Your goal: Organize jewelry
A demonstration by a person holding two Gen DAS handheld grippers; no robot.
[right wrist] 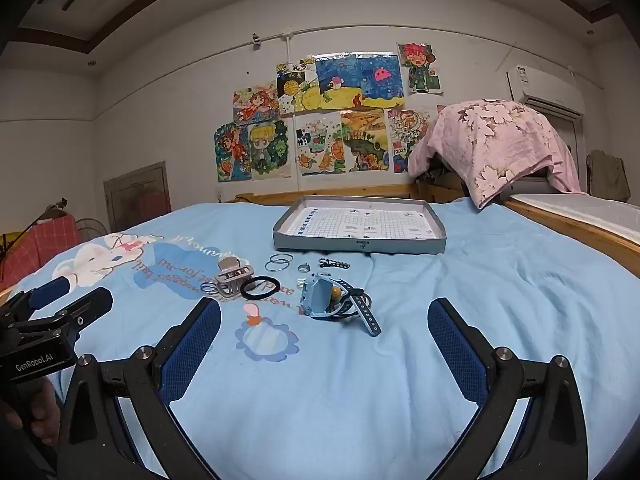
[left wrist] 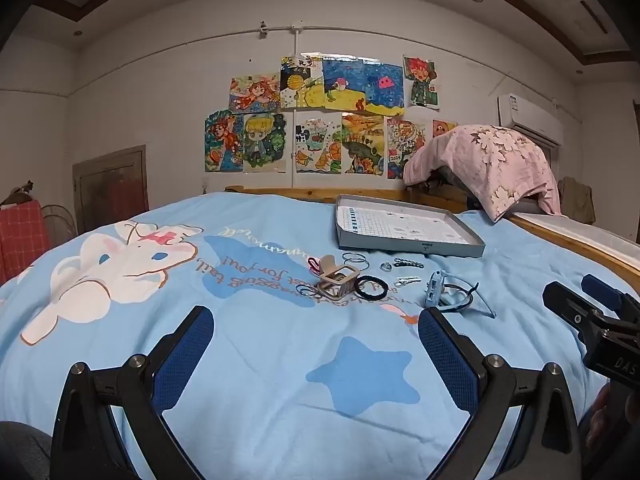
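Left wrist view: the left gripper (left wrist: 316, 334) has its blue-padded jaws spread wide, nothing between them and nothing touched, poised over the light blue bedspread (left wrist: 256, 380). Beyond its fingertips the jewelry lies loose in a cluster on the cover: a beige claw hair clip (left wrist: 335, 282), a black hair tie (left wrist: 371, 286) just beside it, thin metal bangles (left wrist: 356, 261), a small ring (left wrist: 386, 267), a dark beaded hair clip (left wrist: 408, 264) and a light blue child's watch (left wrist: 436, 291) with its strap trailing right. Farther back sits a shallow grey tray (left wrist: 460, 249); it holds only a gridded paper sheet (left wrist: 396, 224), none of the jewelry. At the right edge the right gripper (left wrist: 576, 300) shows from the side. Right wrist view: the right gripper (right wrist: 324, 320) is likewise opened wide and empty, clear of everything. Ahead lie the watch (right wrist: 320, 299), black hair tie (right wrist: 260, 287), claw clip (right wrist: 234, 276), bangles (right wrist: 279, 262), ring (right wrist: 304, 267) and beaded clip (right wrist: 334, 264), all on the bedspread (right wrist: 440, 300) in front of the tray (right wrist: 400, 246), whose gridded sheet (right wrist: 360, 222) is its only content. At the left edge, the left gripper (right wrist: 68, 300) is held by a hand (right wrist: 40, 412), partly seen.
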